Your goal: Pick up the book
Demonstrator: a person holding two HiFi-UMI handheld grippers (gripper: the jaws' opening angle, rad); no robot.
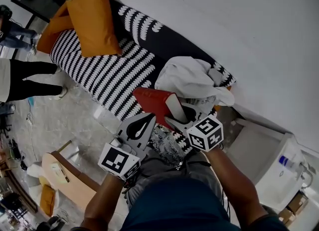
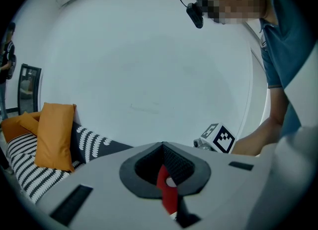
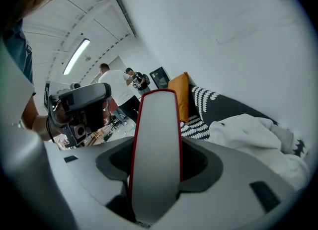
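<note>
The red-covered book (image 1: 153, 101) is off the sofa, tilted, with its pale page edge toward me. My right gripper (image 1: 178, 119) is shut on it. In the right gripper view the book (image 3: 155, 124) stands upright between the two grey jaws, which press on both red covers of my right gripper (image 3: 158, 152). My left gripper (image 1: 146, 119) sits just left of the book with its jaws together and nothing held. In the left gripper view a strip of the red book (image 2: 167, 190) shows through the gap behind the closed tips of my left gripper (image 2: 163, 147).
A black-and-white patterned sofa (image 1: 109, 70) carries orange cushions (image 1: 92, 23) and a crumpled white cloth (image 1: 192, 78). White furniture (image 1: 264, 160) stands at the right, a wooden piece (image 1: 60, 175) at the lower left. People (image 1: 25, 78) stand at the far left.
</note>
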